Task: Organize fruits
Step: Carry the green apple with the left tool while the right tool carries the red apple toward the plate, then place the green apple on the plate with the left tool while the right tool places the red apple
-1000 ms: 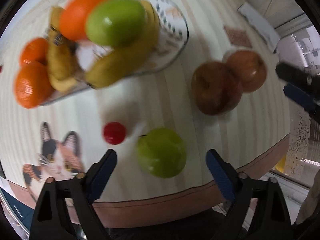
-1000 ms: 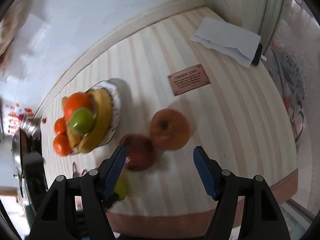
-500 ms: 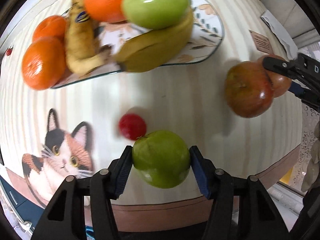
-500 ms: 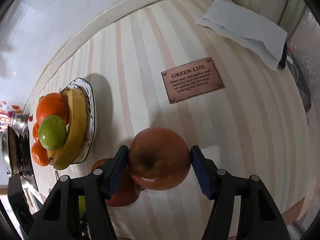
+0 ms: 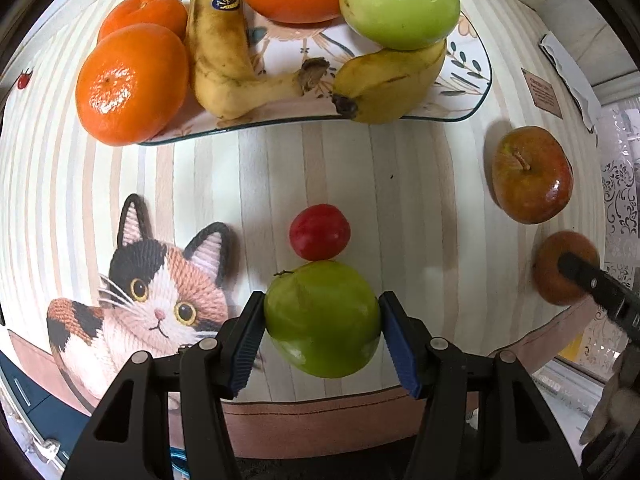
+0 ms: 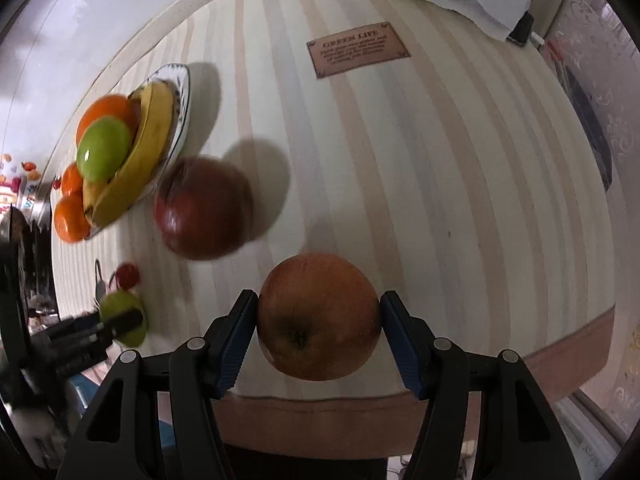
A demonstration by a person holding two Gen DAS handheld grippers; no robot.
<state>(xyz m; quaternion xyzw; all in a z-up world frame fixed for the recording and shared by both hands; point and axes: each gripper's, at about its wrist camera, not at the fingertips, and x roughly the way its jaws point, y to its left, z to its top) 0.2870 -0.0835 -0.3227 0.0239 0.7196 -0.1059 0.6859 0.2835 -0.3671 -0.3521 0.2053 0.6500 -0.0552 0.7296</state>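
1. The left gripper (image 5: 322, 330) pinches a green apple (image 5: 322, 320) at its widest girth, one blue pad on each flank; the right gripper (image 6: 318, 330) clamps an orange-red apple (image 6: 318, 316) the same way, just over the near edge of the table (image 6: 440, 160).
2. Both apples look firm, smooth and waxy, moderately heavy; I judge a hold across the equator safest, since a higher grip could let the skin slip.
3. Just ahead of the left gripper a small red fruit (image 5: 320, 232) nearly touches the green apple; a dark red apple (image 5: 530, 176) lies ahead to its right.
4. Farthest ahead, the plate (image 5: 472, 80) carries bananas (image 5: 224, 40), oranges (image 5: 132, 84) and another green apple (image 5: 400, 2).
5. Half a second ago both grippers already held their apples; a second ago both were spread and the fruit lay loose on the table.
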